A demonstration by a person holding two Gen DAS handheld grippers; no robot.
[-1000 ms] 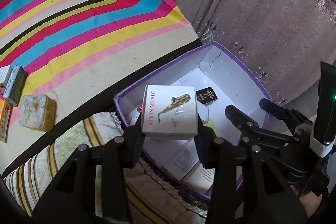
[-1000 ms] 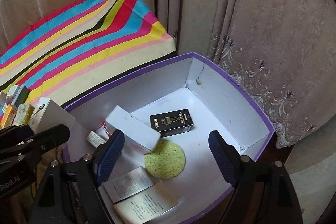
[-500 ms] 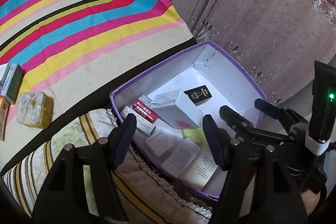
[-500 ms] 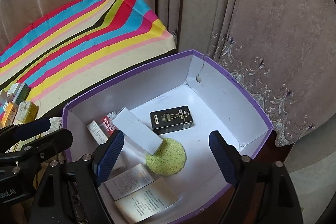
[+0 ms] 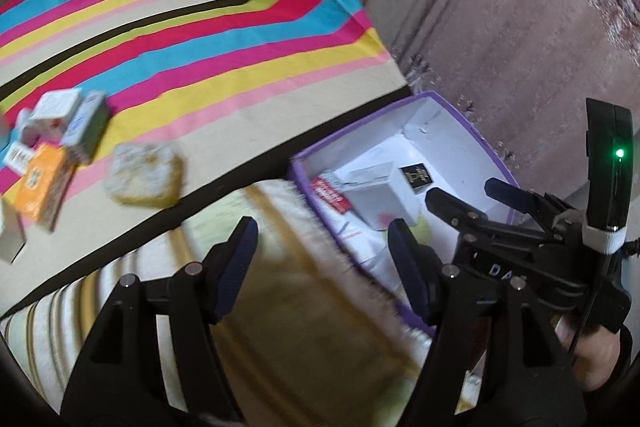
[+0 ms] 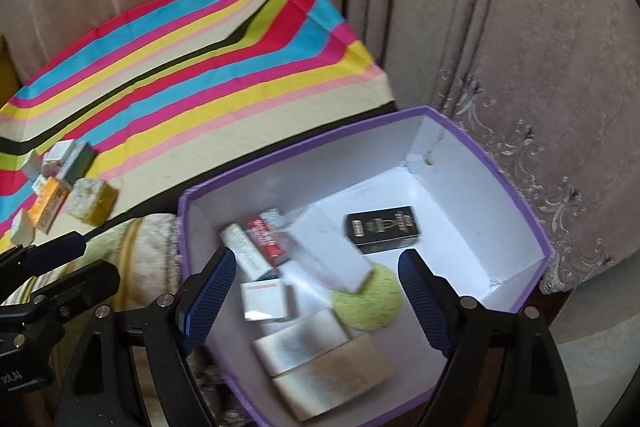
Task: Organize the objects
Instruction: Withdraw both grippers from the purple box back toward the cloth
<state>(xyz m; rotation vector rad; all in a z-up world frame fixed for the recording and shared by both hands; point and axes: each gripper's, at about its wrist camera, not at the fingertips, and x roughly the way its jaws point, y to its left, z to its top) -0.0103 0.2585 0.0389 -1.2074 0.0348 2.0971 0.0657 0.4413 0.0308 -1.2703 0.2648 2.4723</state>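
Observation:
A purple-rimmed white box [image 6: 516, 195] [image 5: 476, 139] holds a white carton [image 6: 332, 251] [image 5: 376, 199], a black box [image 6: 384, 229], a red-and-white pack [image 6: 266, 239], a green round pad [image 6: 370, 297] and leaflets [image 6: 324, 367]. My left gripper [image 5: 324, 263] is open and empty, above a striped towel [image 5: 280, 307] left of the box. My right gripper [image 6: 316, 301] is open and empty over the box. A yellow sponge [image 5: 144, 173] [image 6: 90, 201] and several small cartons [image 5: 48, 155] [image 6: 52, 183] lie on the striped cloth.
The striped cloth [image 5: 180, 39] covers the table to the left. Brown curtains [image 6: 520, 47] hang behind and to the right of the box. The right gripper also shows at the right of the left wrist view [image 5: 500, 211].
My left gripper let go of the white carton, which now lies in the box. The left gripper has since swung left, away from the box. The right gripper stayed open.

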